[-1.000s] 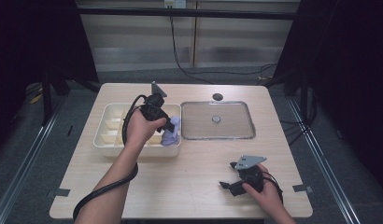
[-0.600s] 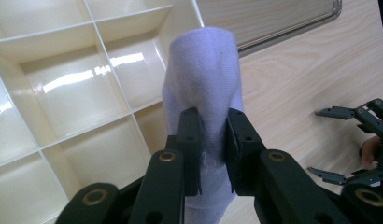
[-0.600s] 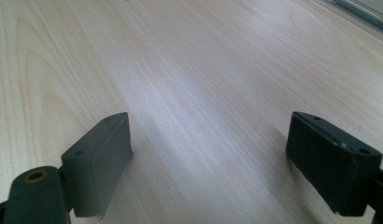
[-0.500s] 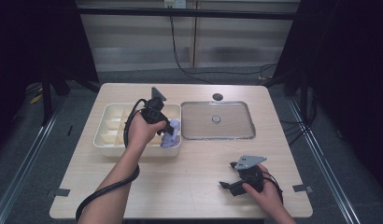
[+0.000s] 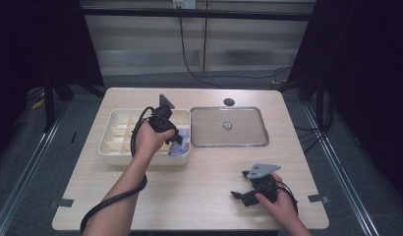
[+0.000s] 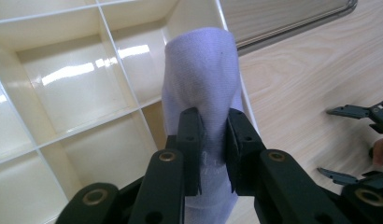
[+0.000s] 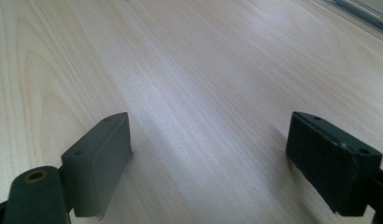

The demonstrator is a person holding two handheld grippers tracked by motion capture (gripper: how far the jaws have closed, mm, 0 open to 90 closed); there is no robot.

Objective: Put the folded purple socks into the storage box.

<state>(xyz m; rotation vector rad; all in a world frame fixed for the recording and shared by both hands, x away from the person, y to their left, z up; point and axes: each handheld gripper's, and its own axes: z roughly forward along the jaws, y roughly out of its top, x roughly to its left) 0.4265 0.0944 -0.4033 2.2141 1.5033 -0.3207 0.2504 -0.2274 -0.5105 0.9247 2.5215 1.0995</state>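
Note:
A pale lavender rolled sock (image 6: 201, 84) is pinched between the jaws of my left gripper (image 6: 212, 140), which is shut on it. The sock (image 5: 180, 142) hangs over the right-hand end of a cream box with compartments (image 5: 116, 147), above its near right cell by the box's right wall. My left gripper (image 5: 176, 140) points down into that corner. My right gripper (image 5: 240, 184) rests low over the bare wooden table (image 7: 189, 70) near the front right, jaws wide open with nothing between them.
A clear flat lid with a small knob (image 5: 228, 126) lies on the table to the right of the box. A small dark round spot (image 5: 229, 102) sits behind it. The divided box's other cells (image 6: 63, 74) look empty. Cables trail from both grippers.
My left hand with the sock has shifted slightly lower into the box's right end. The right gripper has stayed where it was.

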